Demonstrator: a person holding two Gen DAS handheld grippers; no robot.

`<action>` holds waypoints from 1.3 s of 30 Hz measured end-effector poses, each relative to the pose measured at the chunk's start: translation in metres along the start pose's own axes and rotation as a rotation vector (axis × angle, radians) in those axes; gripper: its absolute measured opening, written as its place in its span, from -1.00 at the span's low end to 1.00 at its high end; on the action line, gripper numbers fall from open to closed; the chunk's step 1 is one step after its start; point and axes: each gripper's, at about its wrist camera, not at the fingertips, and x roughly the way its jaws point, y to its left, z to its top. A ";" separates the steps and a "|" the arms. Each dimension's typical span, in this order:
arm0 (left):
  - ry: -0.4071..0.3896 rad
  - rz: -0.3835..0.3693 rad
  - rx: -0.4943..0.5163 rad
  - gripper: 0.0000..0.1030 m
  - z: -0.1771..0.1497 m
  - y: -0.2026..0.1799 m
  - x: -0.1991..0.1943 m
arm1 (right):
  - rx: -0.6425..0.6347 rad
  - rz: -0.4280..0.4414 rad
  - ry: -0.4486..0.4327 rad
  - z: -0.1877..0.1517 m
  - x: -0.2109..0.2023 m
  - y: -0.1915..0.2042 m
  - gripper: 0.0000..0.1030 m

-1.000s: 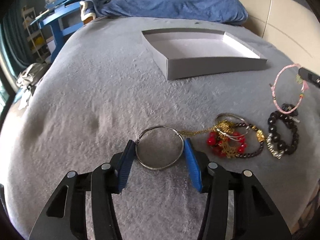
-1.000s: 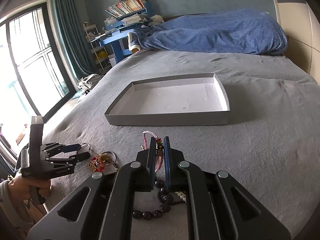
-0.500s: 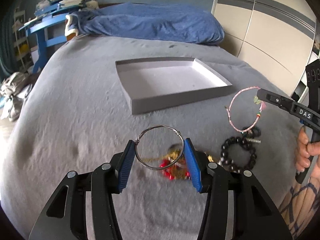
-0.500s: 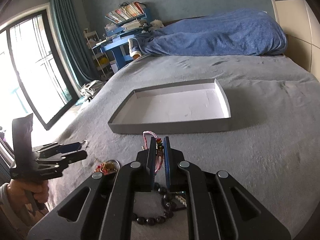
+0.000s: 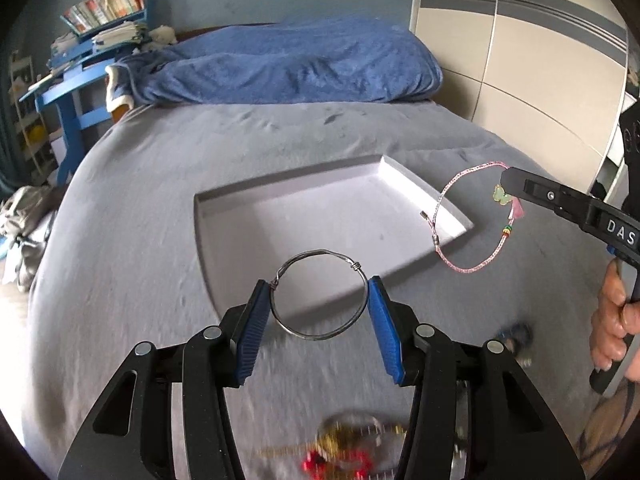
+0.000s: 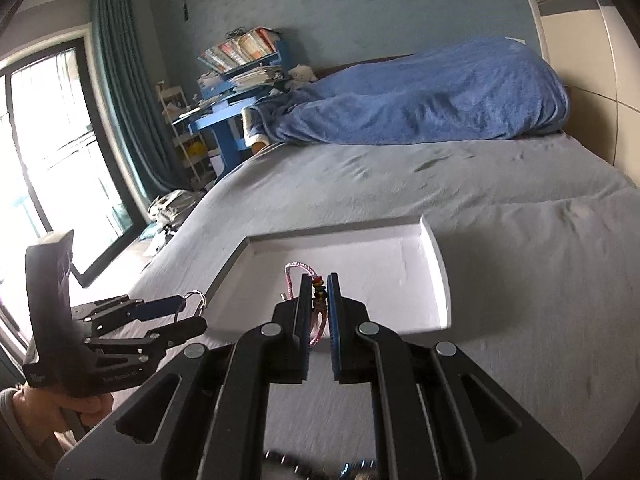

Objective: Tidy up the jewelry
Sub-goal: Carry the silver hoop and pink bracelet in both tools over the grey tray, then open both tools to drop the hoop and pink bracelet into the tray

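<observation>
Wire bangle (image 5: pixel 319 294) clamped between left gripper (image 5: pixel 318 312) pads, held in air over near edge of tray (image 5: pixel 288 200). Pink cord bracelet (image 5: pixel 468 220) pinched in right gripper (image 6: pixel 319 300), jaws nearly closed on it, hanging above tray's right corner; mostly hidden behind the pads in the right view. Remaining jewelry pile (image 5: pixel 344 448) on bed (image 5: pixel 140 220) blurred, cut off at bottom edge, pieces unclear

My left gripper (image 5: pixel 319 304) fills the lower frame: black linkage arms with triangular cut-outs, round silver pivot screws, and ribbed blue pads (image 5: pixel 253 332). My right gripper (image 6: pixel 319 312) is built the same, and at the right edge of the left view its black side carries white letters "DAS".
</observation>
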 end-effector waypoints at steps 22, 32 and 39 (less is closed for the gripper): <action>0.164 0.007 0.029 0.01 0.018 -0.008 0.115 | -0.005 -0.172 0.222 -0.012 0.127 -0.051 -0.85; 0.101 0.043 0.049 0.51 0.019 -0.009 0.095 | -0.033 -0.184 0.181 -0.015 0.107 -0.047 -0.31; 0.035 0.030 0.015 0.62 0.019 -0.007 0.061 | -0.014 -0.186 0.138 -0.012 0.079 -0.048 -0.17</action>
